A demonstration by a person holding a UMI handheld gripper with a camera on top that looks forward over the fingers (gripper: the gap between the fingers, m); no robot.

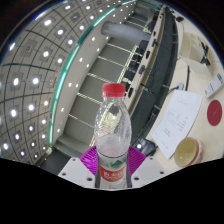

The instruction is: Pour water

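The gripper (113, 168) holds the clear plastic water bottle with red cap (113, 135) clamped between its pads, so tilt it slowly toward the small yellowish cup (186, 152) nearby.

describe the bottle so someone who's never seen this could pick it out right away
Start at the long white table running away from the camera. At its near end, between the gripper's purple-padded fingers, stands an upright clear plastic water bottle with a red cap and a red-and-green label. The small yellowish round cup and white paper sheets beside it are low and opaque; the bottle alone is tall and see-through.
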